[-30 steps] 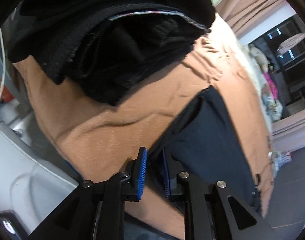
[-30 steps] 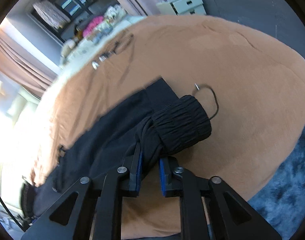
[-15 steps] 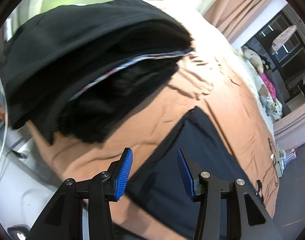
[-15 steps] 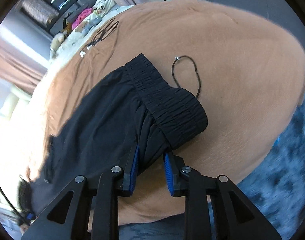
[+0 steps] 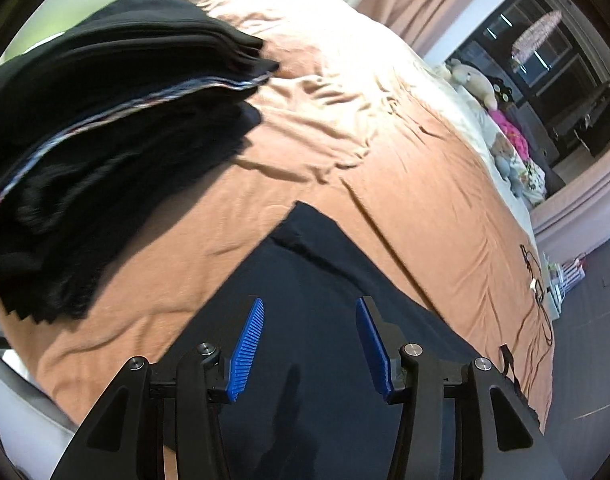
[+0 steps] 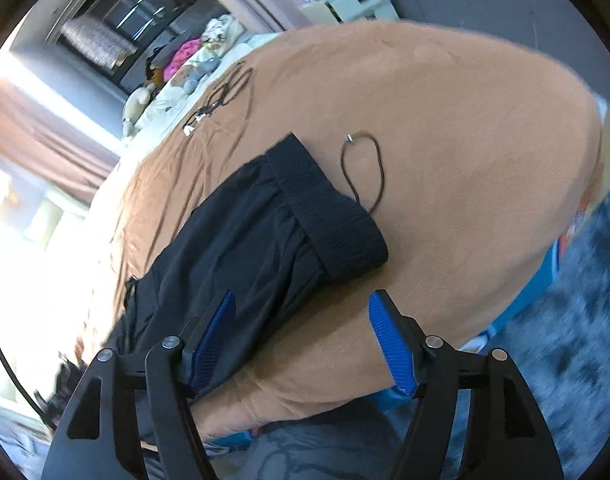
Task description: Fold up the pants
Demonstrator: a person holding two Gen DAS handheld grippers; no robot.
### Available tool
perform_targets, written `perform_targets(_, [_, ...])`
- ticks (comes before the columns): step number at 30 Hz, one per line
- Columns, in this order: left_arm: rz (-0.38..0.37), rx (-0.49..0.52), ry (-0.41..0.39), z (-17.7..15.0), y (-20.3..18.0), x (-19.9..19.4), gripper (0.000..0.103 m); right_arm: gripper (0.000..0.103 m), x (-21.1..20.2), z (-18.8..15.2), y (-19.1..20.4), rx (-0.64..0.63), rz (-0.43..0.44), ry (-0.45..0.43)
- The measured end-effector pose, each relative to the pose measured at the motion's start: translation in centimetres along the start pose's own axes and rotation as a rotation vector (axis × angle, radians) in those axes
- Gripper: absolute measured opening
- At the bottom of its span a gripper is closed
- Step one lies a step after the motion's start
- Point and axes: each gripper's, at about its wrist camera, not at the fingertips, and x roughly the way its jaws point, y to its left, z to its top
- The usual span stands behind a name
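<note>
Our left tongs [image 5: 309, 344] hang open over the black pants [image 5: 325, 320] beside stacked dark clothes [image 5: 105, 140], while our right tongs [image 6: 301, 344] are opening, empty, near a drawstring [image 6: 365, 172].

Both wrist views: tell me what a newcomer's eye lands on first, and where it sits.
The black pants lie spread across the orange bedspread, ribbed waistband toward the bed's foot, a thin cord loop beside it. In the left view, a tall stack of folded dark clothes rises at upper left. The left gripper hangs open over the fabric, while the right gripper is opening, gripping nothing.
</note>
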Motion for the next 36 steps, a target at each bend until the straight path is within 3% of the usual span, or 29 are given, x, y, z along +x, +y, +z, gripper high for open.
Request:
perform_targets(7, [-0.010,-0.002,0.005,0.5,-2.5,1.5,0.051,0.068,1.7,1.6,4.6,-0.137,-0.063,-0.003])
perform_targets(15, [-0.005,0.015,0.020,0.7,-4.1,2.4,0.051,0.069,3.3,1.6,0.3,0.117,0.017,0.057])
perform_targets(17, [0.006,0.018,0.023,0.8,-4.3,2.8,0.051,0.084,3.3,1.0,-0.7,0.165,0.029,0.063])
perform_targets(18, [0.010,0.017,0.024,0.8,-4.4,2.9,0.051,0.085,3.4,0.6,-1.3,0.192,0.037,0.060])
perform_targets(26, [0.024,0.009,0.043,0.5,-4.8,4.1,0.051,0.085,6.1,0.9,-6.2,0.436,0.122,0.038])
perform_targets(27, [0.024,0.008,0.046,0.5,-4.8,4.1,0.051,0.083,6.4,0.8,-6.6,0.468,0.118,0.034])
perform_targets(29, [0.025,0.008,0.047,0.4,-4.8,4.2,0.051,0.052,6.5,0.9,-7.2,0.491,0.072,0.025])
perform_targets(30, [0.028,0.008,0.047,0.4,-4.8,4.2,0.051,0.044,6.1,1.0,-7.2,0.485,0.059,0.023])
perform_targets(31, [0.031,0.008,0.048,0.3,-4.9,4.3,0.051,0.028,5.9,1.2,-6.9,0.475,0.057,0.014])
perform_targets(32, [0.035,0.006,0.050,0.3,-4.8,4.4,0.051,0.020,5.3,1.5,-6.6,0.454,0.060,-0.003])
perform_targets(34, [0.041,0.003,0.053,0.2,-4.8,4.5,0.051,0.011,3.7,1.9,-5.8,0.391,0.054,-0.050])
perform_targets(36, [0.046,0.003,0.053,0.3,-4.7,4.6,0.051,0.009,2.2,2.0,-4.4,0.308,0.020,-0.102])
